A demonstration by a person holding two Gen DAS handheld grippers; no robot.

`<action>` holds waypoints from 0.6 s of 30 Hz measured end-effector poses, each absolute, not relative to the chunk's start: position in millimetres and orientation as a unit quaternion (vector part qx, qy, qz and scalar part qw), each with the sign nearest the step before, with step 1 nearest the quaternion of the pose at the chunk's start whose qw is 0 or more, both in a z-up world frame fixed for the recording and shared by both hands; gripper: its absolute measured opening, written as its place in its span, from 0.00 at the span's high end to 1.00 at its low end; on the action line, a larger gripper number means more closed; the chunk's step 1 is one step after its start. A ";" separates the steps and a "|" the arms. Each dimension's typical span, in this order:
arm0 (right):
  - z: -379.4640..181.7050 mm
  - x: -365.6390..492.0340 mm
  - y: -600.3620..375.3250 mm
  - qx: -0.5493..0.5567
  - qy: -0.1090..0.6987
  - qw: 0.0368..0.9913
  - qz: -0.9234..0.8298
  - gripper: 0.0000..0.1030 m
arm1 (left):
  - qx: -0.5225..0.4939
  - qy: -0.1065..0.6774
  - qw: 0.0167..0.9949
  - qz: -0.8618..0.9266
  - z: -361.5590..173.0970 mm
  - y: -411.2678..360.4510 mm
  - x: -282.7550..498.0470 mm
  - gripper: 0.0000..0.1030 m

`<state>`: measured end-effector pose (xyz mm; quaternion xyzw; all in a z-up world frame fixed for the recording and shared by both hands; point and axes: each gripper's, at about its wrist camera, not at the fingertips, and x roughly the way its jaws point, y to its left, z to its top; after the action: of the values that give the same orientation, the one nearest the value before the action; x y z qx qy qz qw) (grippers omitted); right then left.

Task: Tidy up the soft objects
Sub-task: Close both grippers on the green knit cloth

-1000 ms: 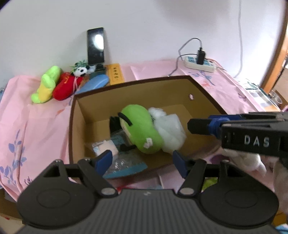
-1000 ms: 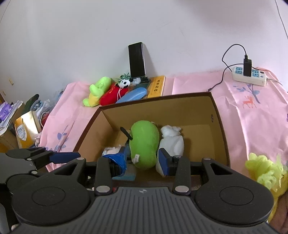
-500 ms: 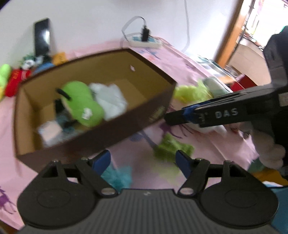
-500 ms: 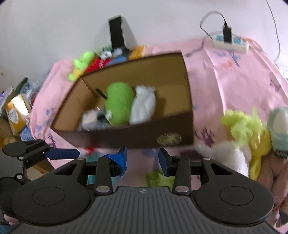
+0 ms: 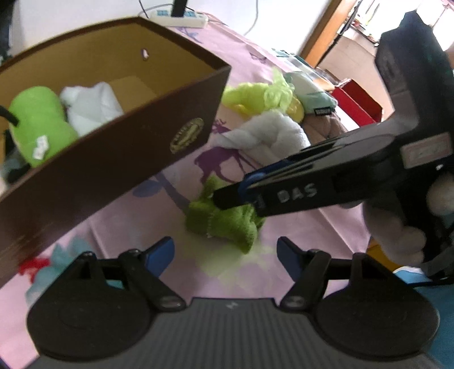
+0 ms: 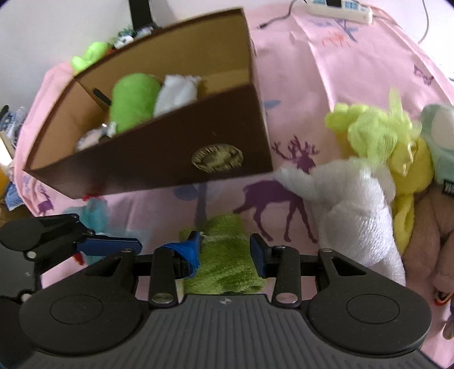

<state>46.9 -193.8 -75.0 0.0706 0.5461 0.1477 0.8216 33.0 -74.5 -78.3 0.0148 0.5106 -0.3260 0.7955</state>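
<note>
A small green cloth (image 6: 224, 264) lies on the pink sheet in front of the brown cardboard box (image 6: 159, 159). My right gripper (image 6: 226, 245) points down at it, open, one finger on each side of the cloth's top; whether the pads touch it I cannot tell. In the left wrist view the right gripper (image 5: 227, 195) reaches in from the right over the same cloth (image 5: 221, 221). My left gripper (image 5: 224, 255) is open and empty, just short of the cloth. Inside the box (image 5: 113, 159) lie a green plush (image 5: 37, 125) and a white plush (image 5: 90, 105).
Right of the cloth are a white plush (image 6: 354, 215), a yellow-green fluffy toy (image 6: 377, 130), a mint item (image 6: 439, 142) and a pink toy (image 6: 437, 221). A teal fluffy item (image 6: 96, 213) lies by the box's near left corner. A power strip (image 6: 340, 8) sits at the back.
Both grippers have tipped downward and sunk from over the box to the sheet in front of it. The green cloth now sits at the right gripper's fingers. Neither gripper holds anything.
</note>
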 end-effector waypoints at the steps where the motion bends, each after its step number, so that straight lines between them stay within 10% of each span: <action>1: -79.4 48.4 -194.7 0.073 0.551 0.819 0.143 0.78 | 0.013 0.514 0.792 -0.329 -81.0 -75.1 35.1 0.29; 8: -93.4 52.6 -200.9 0.137 0.575 0.795 0.137 0.77 | 0.008 0.536 0.777 -0.330 -97.6 -80.9 46.3 0.31; 18: -95.1 54.9 -191.4 0.165 0.589 0.771 0.176 0.80 | -0.022 0.524 0.791 -0.316 -99.6 -65.0 51.1 0.66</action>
<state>54.9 -191.4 -95.1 0.1645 0.5891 0.1759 0.7714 51.1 -65.0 -99.6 -0.0218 0.5239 -0.3162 0.7906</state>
